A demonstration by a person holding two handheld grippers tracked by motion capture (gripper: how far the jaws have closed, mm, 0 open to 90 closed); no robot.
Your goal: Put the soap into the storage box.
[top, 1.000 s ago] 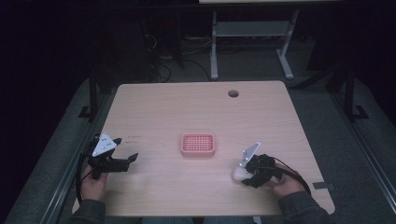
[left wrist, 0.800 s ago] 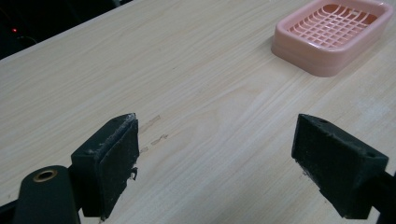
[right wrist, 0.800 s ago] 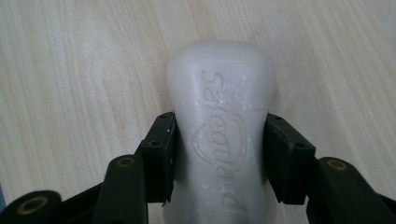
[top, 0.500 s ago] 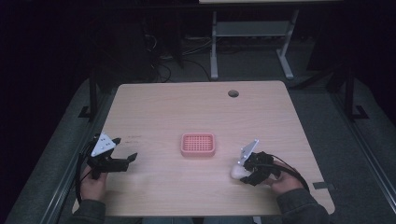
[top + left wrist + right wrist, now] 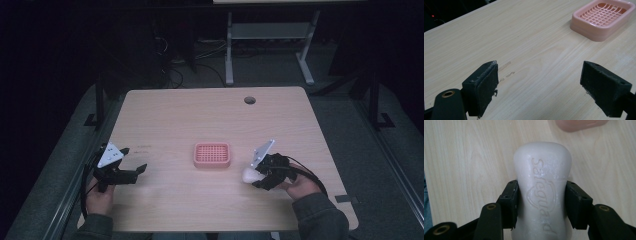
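A pale wooden table (image 5: 190,120) with a light grain stands in a dark room. A round cable hole (image 5: 249,100) sits near its far edge. Beyond that edge, a grey metal frame (image 5: 267,45) and loose cables (image 5: 170,75) lie on a dark floor.

The pink soap dish (image 5: 212,154), a shallow tray with a gridded bottom, rests near the middle of the table and serves as the landmark. Well to the left of the dish, near the table's left edge, a hand holds the left gripper (image 5: 131,169), with its grey three-cornered plate (image 5: 110,155) on top. Its jaws stand wide apart with nothing between them. Just to the right of the dish, apart from it, the right gripper (image 5: 252,176) is held by the other hand (image 5: 300,186), and a white bar of soap (image 5: 250,174) sits at its tip, low over the table.

From the high view the soap is only a small white lump. The right gripper view adds much more: the soap (image 5: 541,187) is a waisted white bar with the word "Safeguard" pressed into its face, and the two black jaws are closed against its narrow sides, gripping it firmly. The edge of the dish (image 5: 580,123) peeks in at the top of that view, ahead of the soap. The left gripper view shows the two black pads (image 5: 482,87) spread far apart over bare wood, faint scuff marks (image 5: 506,71) on the surface between them, and the dish (image 5: 602,18) ahead to the right, its grid empty.
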